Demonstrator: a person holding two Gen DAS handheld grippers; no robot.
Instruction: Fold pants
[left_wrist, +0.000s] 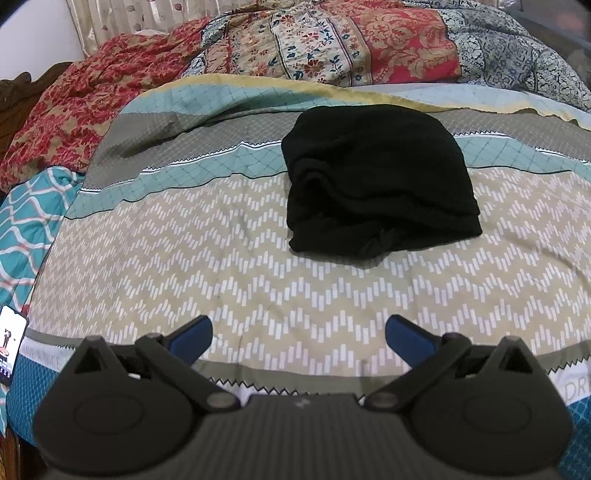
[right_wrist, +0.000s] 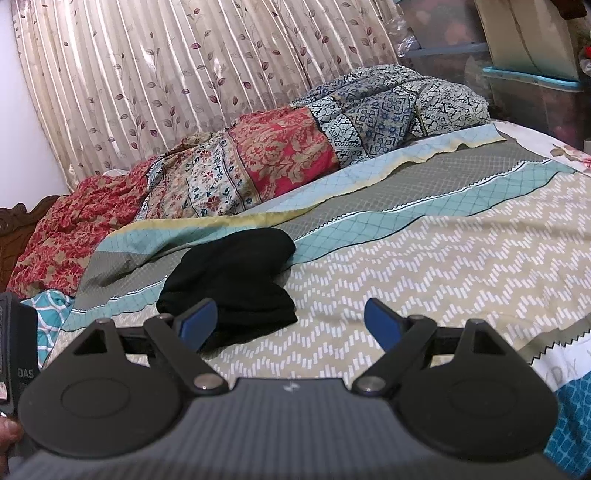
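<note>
Black pants (left_wrist: 380, 181) lie folded into a compact stack on the patterned bedspread (left_wrist: 221, 266), in the upper middle of the left wrist view. They also show in the right wrist view (right_wrist: 232, 284), left of centre. My left gripper (left_wrist: 299, 338) is open and empty, held back from the pants over the zigzag fabric. My right gripper (right_wrist: 291, 325) is open and empty, to the right of the pants and near their front edge. Its left fingertip (right_wrist: 197, 319) overlaps the pants in the view.
Crumpled floral quilts (left_wrist: 332, 44) are piled along the far side of the bed (right_wrist: 461, 236). A curtain (right_wrist: 184, 74) hangs behind. A lit phone (left_wrist: 11, 343) lies at the left edge. Plastic storage bins (right_wrist: 535, 92) stand at the far right.
</note>
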